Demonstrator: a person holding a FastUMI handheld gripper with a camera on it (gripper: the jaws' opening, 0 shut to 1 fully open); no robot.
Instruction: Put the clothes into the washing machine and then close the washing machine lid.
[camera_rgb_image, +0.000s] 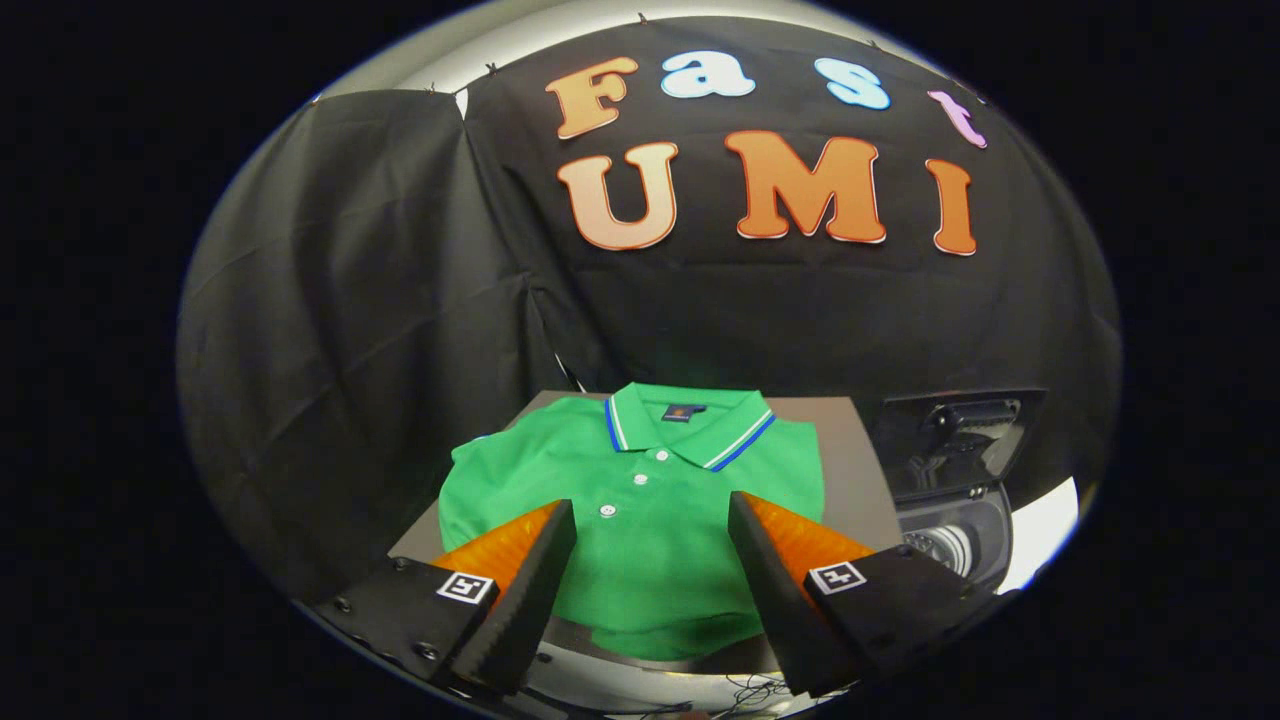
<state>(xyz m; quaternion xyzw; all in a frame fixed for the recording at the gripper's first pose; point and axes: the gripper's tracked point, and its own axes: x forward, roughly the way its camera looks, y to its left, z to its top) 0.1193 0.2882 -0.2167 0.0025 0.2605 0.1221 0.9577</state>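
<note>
We are holding our gripper (650, 560) wide open and empty above the folded green polo shirt (640, 500) lying on the grey table (850, 470), beside the dark open-lidded washing machine (955, 500).

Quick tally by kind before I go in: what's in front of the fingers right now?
Green polo shirt: 1, folded on the table, seen between the open fingers
Washing machine: 1, lid up, beside the table
Table: 1
Total: 3

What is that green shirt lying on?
The green shirt lies folded on a grey board. The open claw hovers above it. What lies beneath the shirt's middle is covered.
</note>
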